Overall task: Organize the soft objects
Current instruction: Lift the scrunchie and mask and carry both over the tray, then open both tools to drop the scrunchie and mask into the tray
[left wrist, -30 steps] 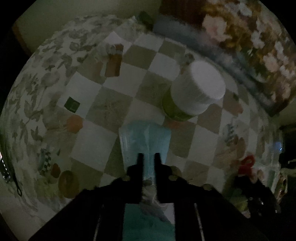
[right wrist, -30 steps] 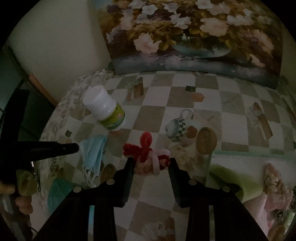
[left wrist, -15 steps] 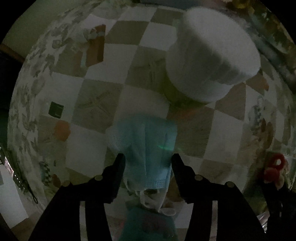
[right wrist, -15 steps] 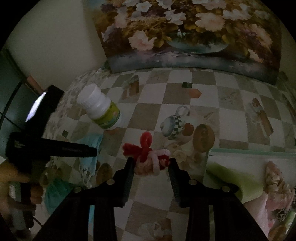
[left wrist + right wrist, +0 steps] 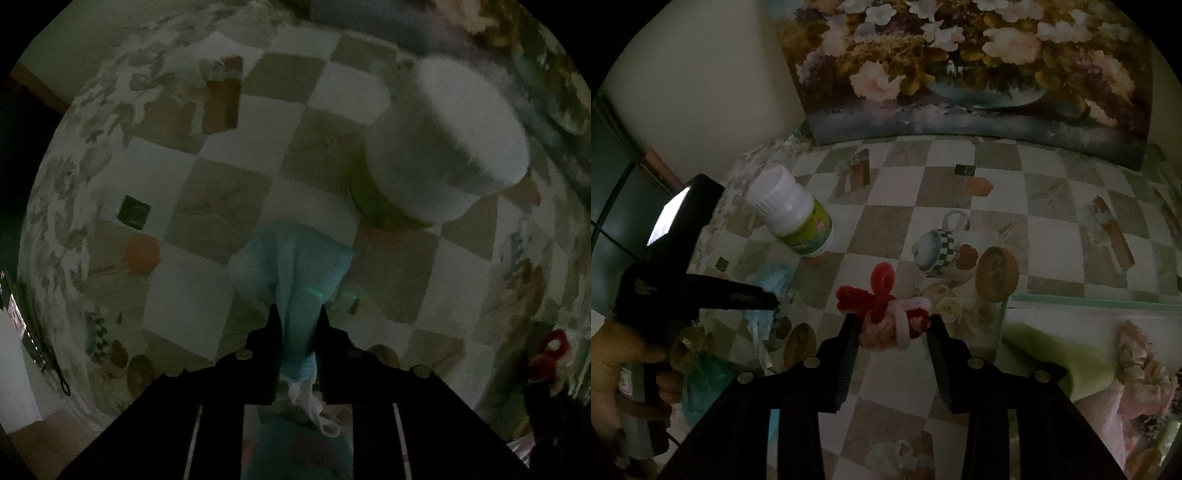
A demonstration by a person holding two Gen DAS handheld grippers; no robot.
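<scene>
The left gripper [image 5: 297, 314] had just drawn its jaws in: half a second earlier they stood spread either side of the pale blue face mask [image 5: 291, 266], and now its 2 fingers were pinching the mask's bunched near edge, the cloth pulled up into a narrow ridge between them while the rest fanned out on the checked tablecloth [image 5: 192, 295]. The white-capped bottle [image 5: 443, 147] is the landmark here: the mask lay just in front of it, near but not touching. The bottle also filled more of the left wrist view than a second ago, so the gripper had come closer to the table as it took hold. My reading is that the grasp on the mask was made and the lift was the next step; the thin fabric and the loose white ear loops [image 5: 314, 402] trailing under the jaws could slip or snag.

To the right of the bottle, the right gripper [image 5: 892, 325] was unchanged, clamped on the red and pink pipe-cleaner bundle [image 5: 886, 306], held above the cloth. Further right of the bottle, soft green and pink items [image 5: 1071, 362] lay in a pale tray [image 5: 1089, 301], probably the collecting place.

The bottle's yellow-green label [image 5: 809, 229] was too dim and small to read; no other writing was legible.
</scene>
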